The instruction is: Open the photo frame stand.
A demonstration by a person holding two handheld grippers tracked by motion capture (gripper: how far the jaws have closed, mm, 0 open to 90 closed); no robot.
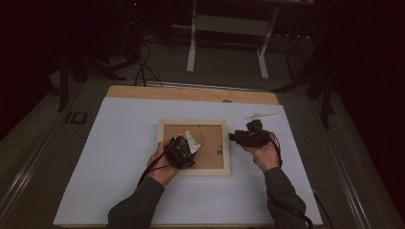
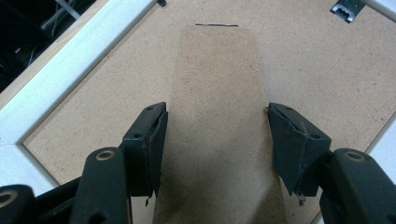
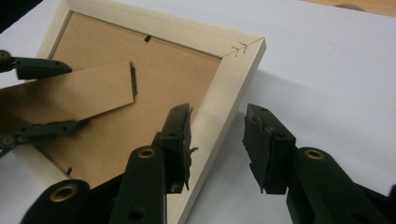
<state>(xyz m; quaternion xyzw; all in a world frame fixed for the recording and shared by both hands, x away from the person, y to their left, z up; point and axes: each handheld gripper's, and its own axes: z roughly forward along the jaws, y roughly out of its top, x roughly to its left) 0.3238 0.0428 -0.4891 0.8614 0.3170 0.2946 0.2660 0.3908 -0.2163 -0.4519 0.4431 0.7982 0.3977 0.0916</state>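
Observation:
A pale wooden picture frame (image 1: 193, 122) lies face down on the white sheet, its brown backing board (image 2: 303, 60) facing up. My left gripper (image 2: 217, 111) is shut on the backing's hardboard easel stand (image 2: 215, 70), one pad on each long edge. From the right gripper view, that stand (image 3: 79, 91) is tilted up off the backing between the left gripper's jaws (image 3: 44, 98). My right gripper (image 3: 218, 114) is open at the frame's right side (image 3: 224, 88), one jaw over the wood and the other over the sheet. From above, the left gripper (image 1: 187, 145) is over the frame and the right gripper (image 1: 236, 137) is just beside it.
A small white plastic piece (image 1: 261, 116) lies on the white sheet (image 1: 119, 157) at the back right. The sheet covers a wooden table (image 1: 191, 93). A metal hanger clip (image 2: 348, 9) sits on the backing's far edge. A desk stand (image 1: 227, 43) and cables are on the floor behind.

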